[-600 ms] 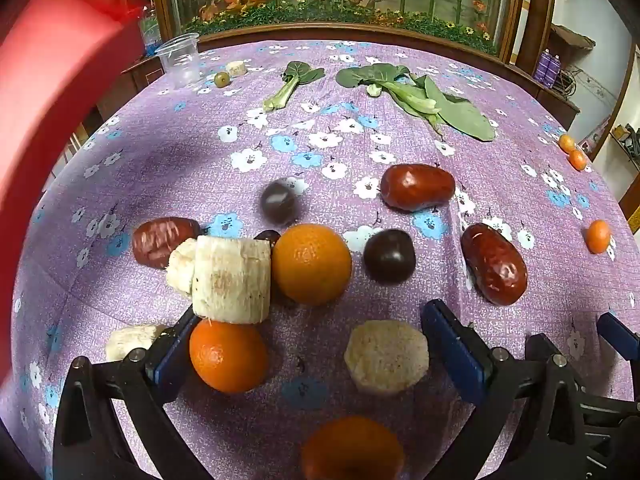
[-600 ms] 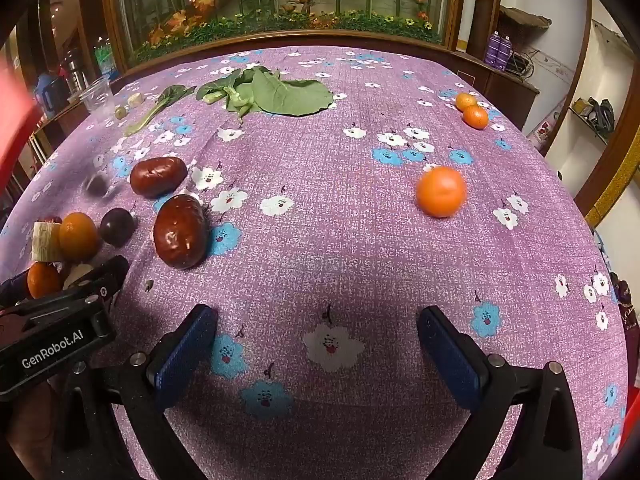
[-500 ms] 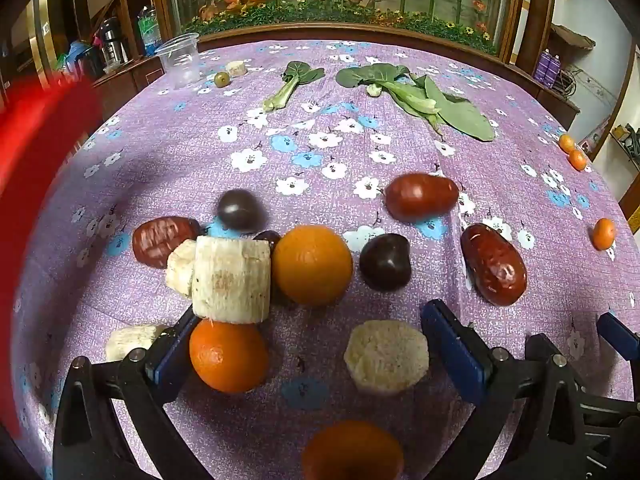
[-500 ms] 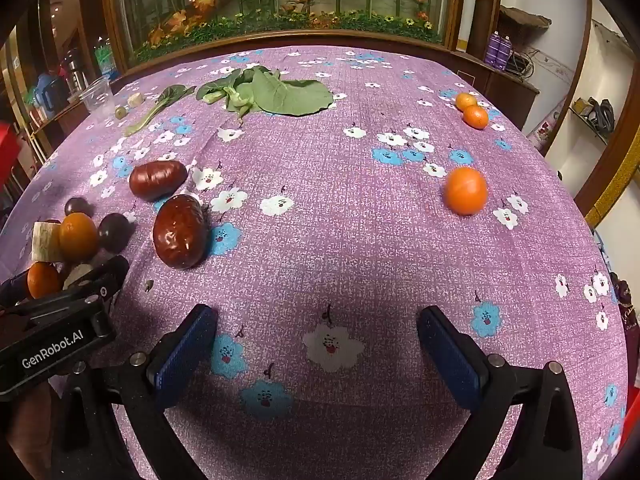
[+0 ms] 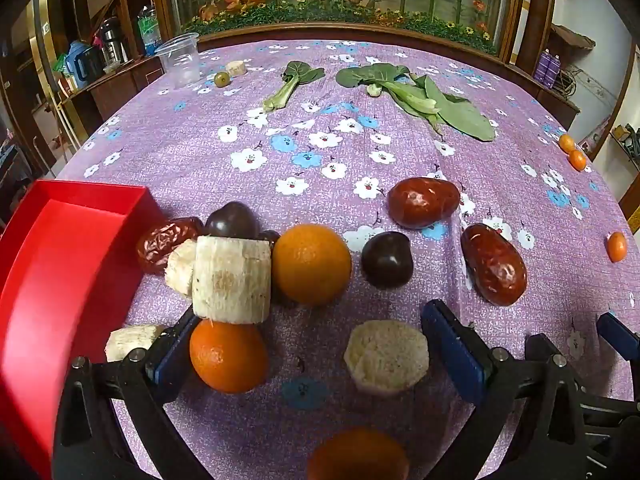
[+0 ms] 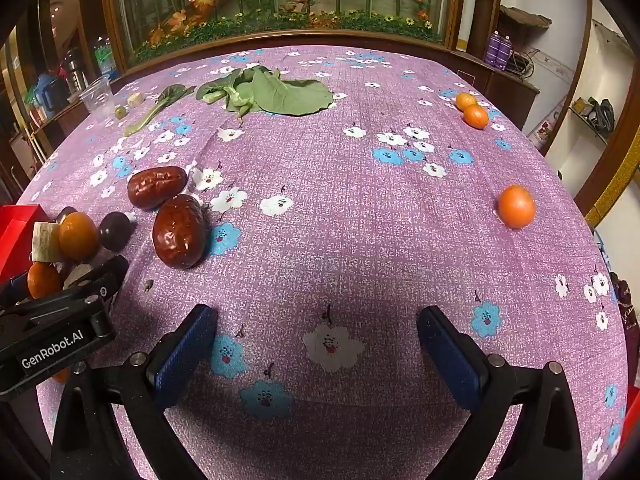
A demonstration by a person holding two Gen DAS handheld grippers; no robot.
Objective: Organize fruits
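Fruit scattered on a purple floral tablecloth (image 6: 320, 208), both grippers held apart and empty.

A cluster of oranges (image 5: 311, 264), pale banana pieces (image 5: 231, 280), dark plums (image 5: 387, 258) and red dates (image 5: 494, 264) is seen near the cloth's left edge, beside a red tray (image 5: 60, 264). The left gripper (image 5: 316, 354) is spread around an orange and a banana piece, neither being clamped. The right gripper (image 6: 318, 352) is held open over bare cloth. Single oranges (image 6: 516, 206) are left by the right edge, greens (image 6: 280, 94) at the far edge. "GenRobot.AI" is read on the left gripper's body in the right wrist view.
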